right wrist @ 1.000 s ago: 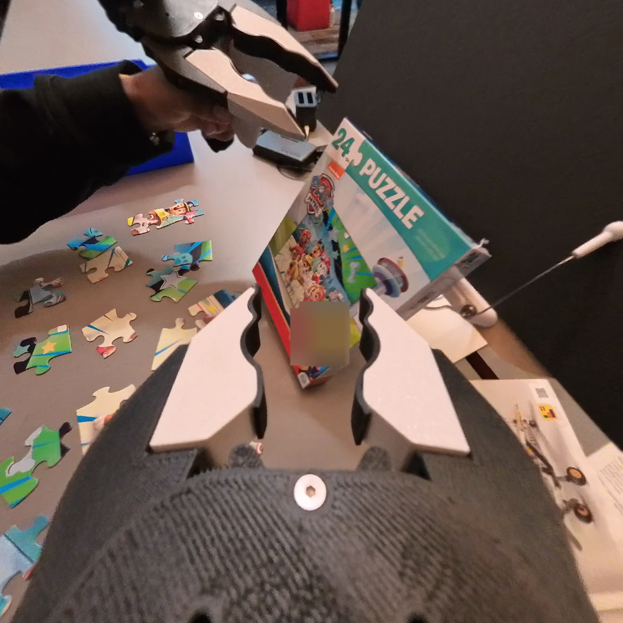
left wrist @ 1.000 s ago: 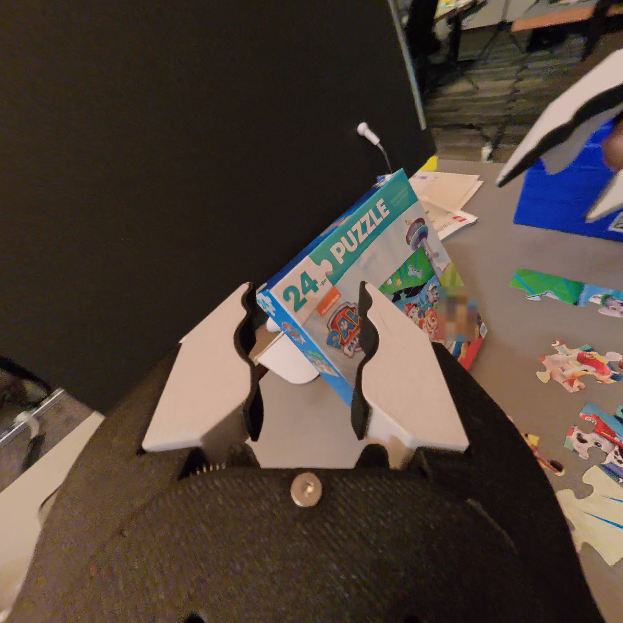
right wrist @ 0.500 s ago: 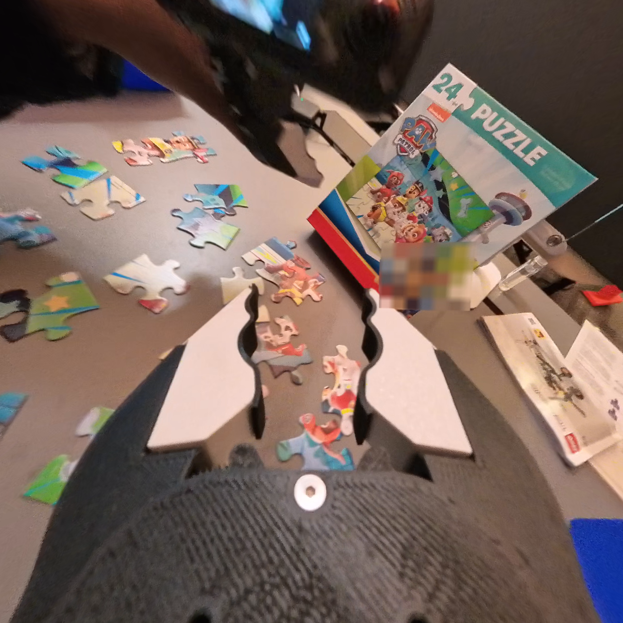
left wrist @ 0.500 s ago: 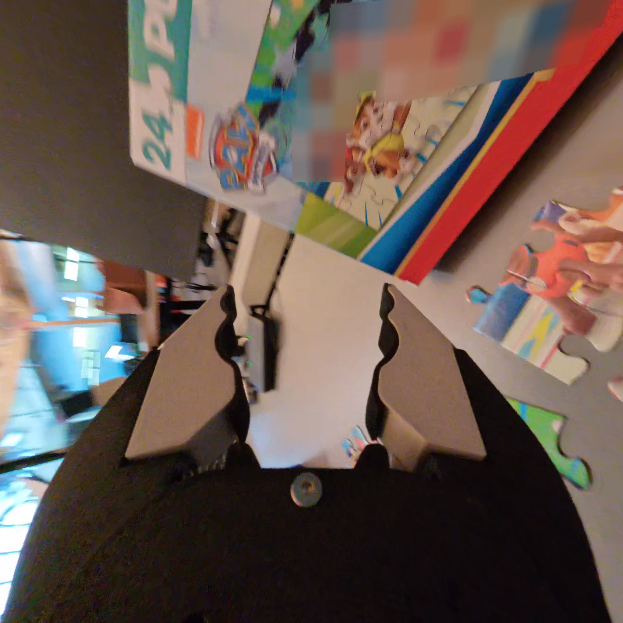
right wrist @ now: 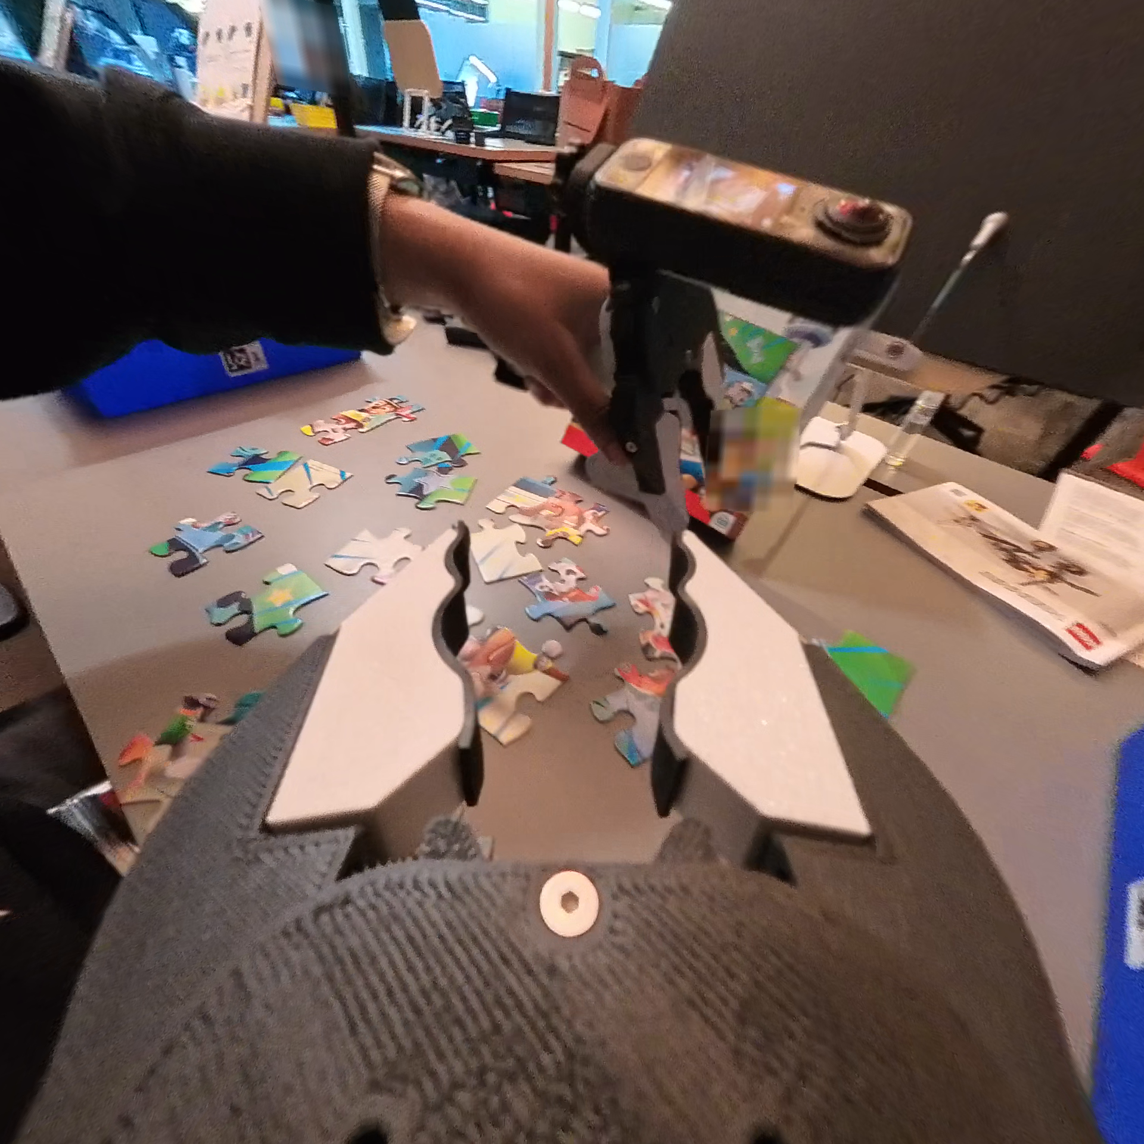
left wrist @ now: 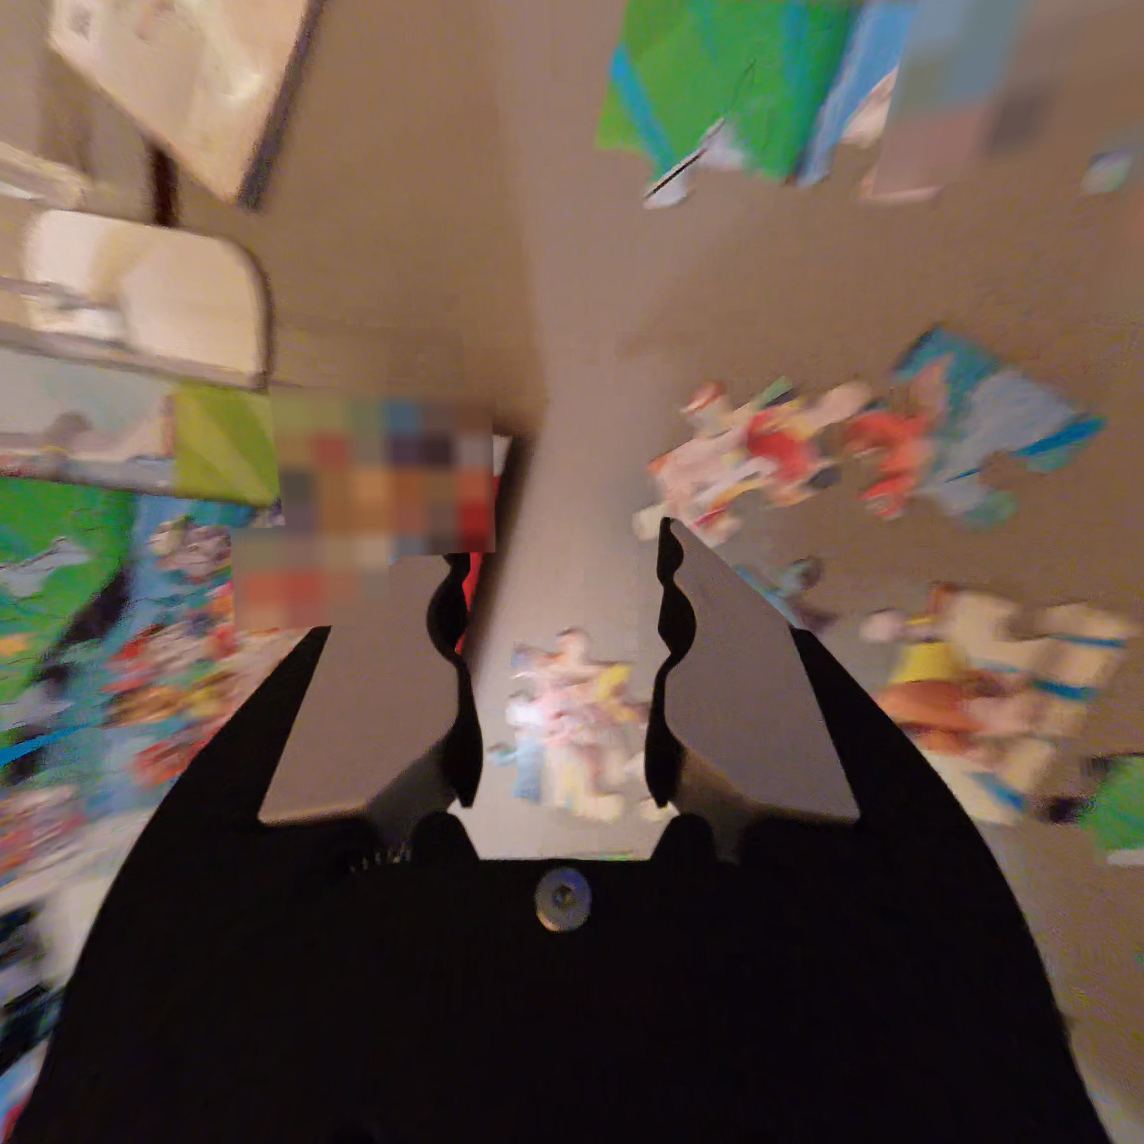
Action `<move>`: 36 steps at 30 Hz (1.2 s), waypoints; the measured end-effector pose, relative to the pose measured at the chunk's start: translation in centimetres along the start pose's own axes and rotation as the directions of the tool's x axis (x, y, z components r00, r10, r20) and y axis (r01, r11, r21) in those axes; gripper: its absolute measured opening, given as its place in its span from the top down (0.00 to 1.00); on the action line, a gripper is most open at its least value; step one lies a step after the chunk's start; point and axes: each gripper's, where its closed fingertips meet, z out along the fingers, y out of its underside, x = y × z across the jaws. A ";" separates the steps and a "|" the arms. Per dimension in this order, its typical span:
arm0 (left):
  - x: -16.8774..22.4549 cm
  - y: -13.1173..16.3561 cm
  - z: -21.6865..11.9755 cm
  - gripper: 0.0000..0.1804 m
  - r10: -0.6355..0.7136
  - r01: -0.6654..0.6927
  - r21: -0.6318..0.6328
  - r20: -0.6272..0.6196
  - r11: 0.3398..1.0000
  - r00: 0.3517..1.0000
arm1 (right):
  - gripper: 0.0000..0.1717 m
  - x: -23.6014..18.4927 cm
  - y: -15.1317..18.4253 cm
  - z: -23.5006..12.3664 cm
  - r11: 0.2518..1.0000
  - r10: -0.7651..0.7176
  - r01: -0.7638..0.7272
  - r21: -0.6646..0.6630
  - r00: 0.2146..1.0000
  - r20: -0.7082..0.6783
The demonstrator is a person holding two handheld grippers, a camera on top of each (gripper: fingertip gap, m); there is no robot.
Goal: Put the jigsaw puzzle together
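Observation:
My left gripper (left wrist: 560, 541) is open and empty. It points down at the grey table (left wrist: 619, 309), right beside the lower edge of a colourful puzzle box (left wrist: 93, 557); this view is blurred. A loose puzzle piece (left wrist: 569, 712) lies on the table below its fingers. In the right wrist view a hand holds the left gripper (right wrist: 650, 470) tip-down in front of the box (right wrist: 758, 353). My right gripper (right wrist: 569, 532) is open and empty, hovering above several scattered puzzle pieces; a yellow-orange piece (right wrist: 514, 675) and a blue-red piece (right wrist: 566, 594) show between its fingers.
A white lamp base (right wrist: 836, 464) and an open booklet (right wrist: 1015, 563) lie right of the box. A blue bin (right wrist: 186, 377) stands at the far left, a black panel (right wrist: 928, 124) behind. A person's dark sleeve (right wrist: 155, 216) reaches across. More pieces (right wrist: 266, 606) lie left. My right tips are about 40 centimeters from the black panel (right wrist: 928, 124), my left tips only 25 centimeters.
The left gripper swung from facing the box's top to pointing down at the table by its lower edge. The right gripper drew back from the box over the pieces. Both stayed empty.

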 end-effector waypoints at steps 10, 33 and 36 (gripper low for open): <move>17.8 0.7 -10.5 0.66 -0.216 0.281 -0.055 -0.784 0.958 0.583 | 0.63 2.7 -2.0 -6.5 0.995 -0.022 0.038 0.098 0.987 -0.161; -1.4 13.4 -5.3 0.82 0.148 -0.076 -0.455 0.124 0.887 0.981 | 0.63 2.3 -1.0 -6.1 0.965 0.158 -0.153 0.213 0.987 -0.005; -2.5 17.1 -4.4 0.86 0.378 -0.231 -0.590 0.138 0.774 0.915 | 0.63 2.5 -1.6 -6.9 0.958 0.165 -0.158 0.240 0.986 -0.009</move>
